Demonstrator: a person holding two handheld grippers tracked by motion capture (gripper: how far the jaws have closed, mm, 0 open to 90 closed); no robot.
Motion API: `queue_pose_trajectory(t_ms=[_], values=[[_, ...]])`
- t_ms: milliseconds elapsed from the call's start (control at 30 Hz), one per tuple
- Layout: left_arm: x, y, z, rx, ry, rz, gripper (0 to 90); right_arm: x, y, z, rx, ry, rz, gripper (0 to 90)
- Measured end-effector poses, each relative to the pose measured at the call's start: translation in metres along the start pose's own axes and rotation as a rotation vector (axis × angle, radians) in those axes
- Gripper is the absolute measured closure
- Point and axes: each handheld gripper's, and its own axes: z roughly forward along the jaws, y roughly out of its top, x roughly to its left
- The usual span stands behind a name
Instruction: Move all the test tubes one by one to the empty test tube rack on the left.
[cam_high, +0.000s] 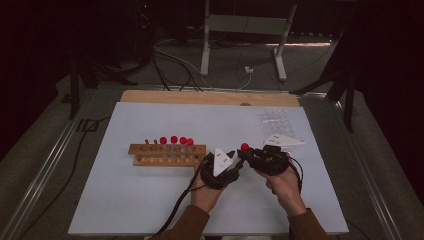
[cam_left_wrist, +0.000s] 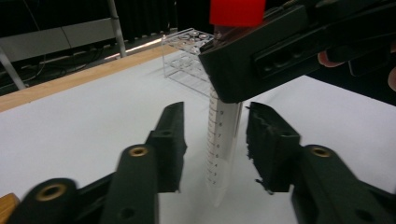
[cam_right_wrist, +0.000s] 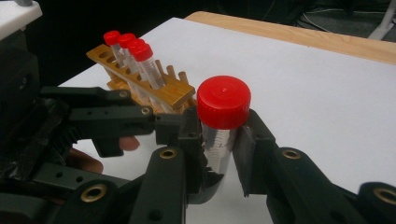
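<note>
Both forearms enter from six o'clock. The right claw (cam_right_wrist: 219, 154) stands clamped tight at three o'clock; the left claw (cam_left_wrist: 215, 144), at nine o'clock, faces it, jaws apart.

Clear graduated tube (cam_right_wrist: 219, 144), red screw cap (cam_right_wrist: 223, 101), held upright above the tabletop, nearer its front edge.

We see printed graduation marks with tiny numerals running down the clear tube (cam_left_wrist: 223, 149); the figures are too small and blurred for us to read.
</note>
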Motion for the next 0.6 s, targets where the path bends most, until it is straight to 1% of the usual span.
queue_pose_trajectory(t_ms=[200,600], values=[[-0.0017,0.0002,0.0003,-0.009,-0.011,0.004,72.4,0.0005,0.0005,-0.0001,-0.002,0.001,-0.001,73.9],[-0.0012,-0.0001,0.001,-0.013,-0.014,-0.002,76.1,0.0004,0.0001,0.0004,0.0,0.004,0.003,73.5]])
